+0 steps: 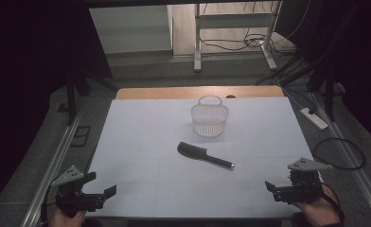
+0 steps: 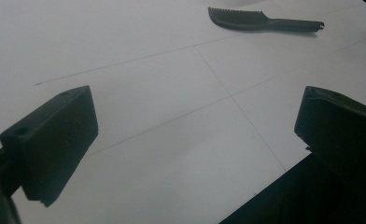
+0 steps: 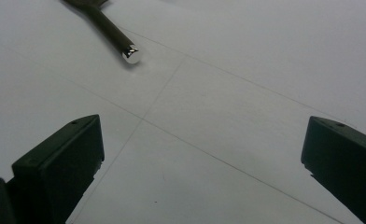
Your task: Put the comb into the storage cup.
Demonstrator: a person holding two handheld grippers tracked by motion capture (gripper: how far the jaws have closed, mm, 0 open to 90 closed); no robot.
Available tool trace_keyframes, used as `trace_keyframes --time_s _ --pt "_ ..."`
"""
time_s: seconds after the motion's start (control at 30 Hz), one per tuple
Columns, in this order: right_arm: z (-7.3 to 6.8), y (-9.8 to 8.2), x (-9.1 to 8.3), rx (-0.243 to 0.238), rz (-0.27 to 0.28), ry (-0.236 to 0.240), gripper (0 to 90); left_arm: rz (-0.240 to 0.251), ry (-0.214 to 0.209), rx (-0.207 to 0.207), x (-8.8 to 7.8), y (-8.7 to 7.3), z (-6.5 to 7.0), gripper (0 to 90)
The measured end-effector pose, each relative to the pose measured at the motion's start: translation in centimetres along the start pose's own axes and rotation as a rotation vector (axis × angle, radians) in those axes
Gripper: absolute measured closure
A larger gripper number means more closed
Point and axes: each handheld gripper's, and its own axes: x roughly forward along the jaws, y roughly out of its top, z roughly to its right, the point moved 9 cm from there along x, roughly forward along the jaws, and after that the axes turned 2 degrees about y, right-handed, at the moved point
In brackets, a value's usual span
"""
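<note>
My left gripper (image 1: 101, 184) hovers at the near left corner of the white bench (image 1: 141, 142), jaws spread wide with nothing between them. My right gripper (image 1: 271, 187) hovers at the near right corner, jaws equally wide and empty. Ahead, between the two and well apart from both, lies the black comb (image 1: 203, 155), handle toward my right jaws. Beyond it stands the white basket (image 1: 209, 118).

Between the spread jaws of the left gripper (image 1: 100, 184) lies bare counter (image 1: 141, 189), and bare counter runs ahead of them up to the comb (image 1: 205, 155). The right gripper (image 1: 273, 187) likewise has open counter between its jaws. Beyond the comb stands the basket (image 1: 209, 118), the one upright obstacle.
</note>
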Motion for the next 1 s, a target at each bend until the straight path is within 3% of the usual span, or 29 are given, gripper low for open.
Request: trace_keyframes --time_s 0.37,0.73,1.0 --pt "0.0 0.6 0.2 -0.012 0.0 0.023 0.0 0.003 -0.004 -0.01 0.0 0.0 -0.1 0.0" --pt "-0.7 1.2 1.0 -0.043 -0.007 0.096 0.0 0.001 -0.005 -0.011 0.0 0.0 -0.1 0.1" --pt "-0.8 1.8 1.6 -0.045 -0.016 0.114 0.0 0.002 -0.006 -0.011 0.0 0.0 -0.1 0.0"
